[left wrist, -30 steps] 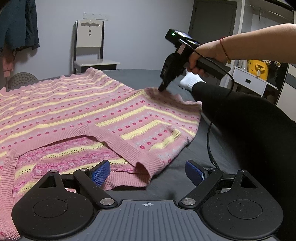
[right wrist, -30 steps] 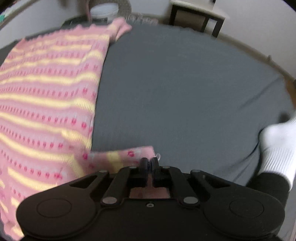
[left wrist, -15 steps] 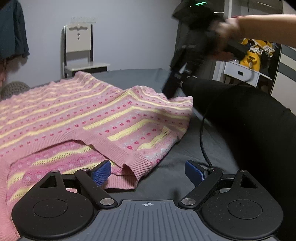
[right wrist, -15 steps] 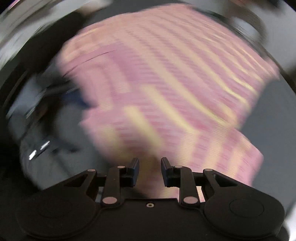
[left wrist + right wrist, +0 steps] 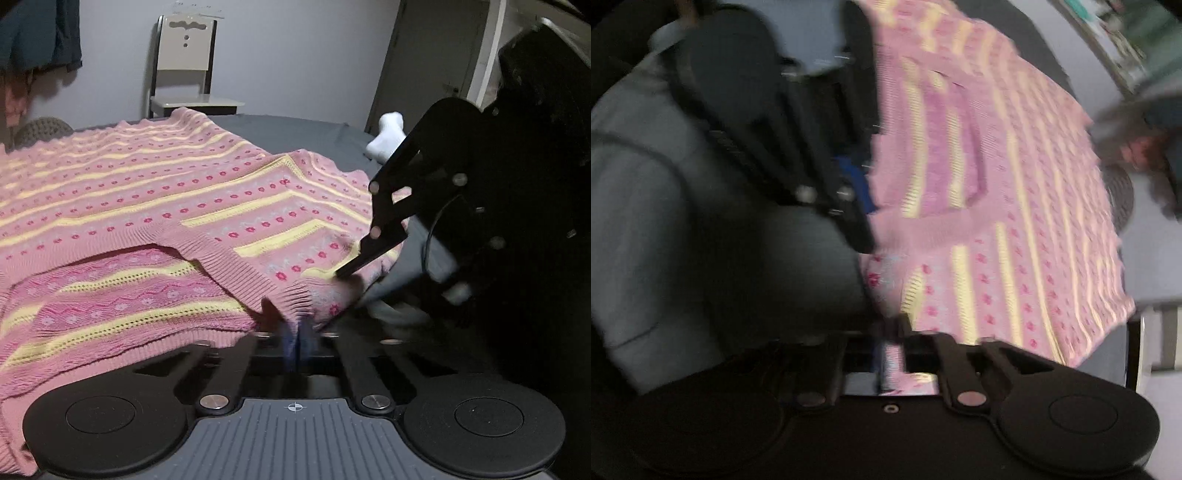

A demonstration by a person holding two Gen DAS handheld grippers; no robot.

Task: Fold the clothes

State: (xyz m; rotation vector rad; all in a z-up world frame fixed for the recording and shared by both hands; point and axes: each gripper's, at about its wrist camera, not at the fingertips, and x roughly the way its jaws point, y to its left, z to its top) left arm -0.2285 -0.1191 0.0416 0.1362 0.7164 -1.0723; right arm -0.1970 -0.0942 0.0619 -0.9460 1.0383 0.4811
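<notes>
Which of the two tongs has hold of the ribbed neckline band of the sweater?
The left tongs: shut on the sweater's ribbed band. The right tongs meet the sweater further along, at its patterned shoulder edge, not the rib.

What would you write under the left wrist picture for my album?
Left tool pinching the ribbed hem of a pink striped sweater on a grey bed, right tool alongside.

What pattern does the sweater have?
Pink sweater with yellow stripes and red dots; clearest in the left wrist view.
</notes>
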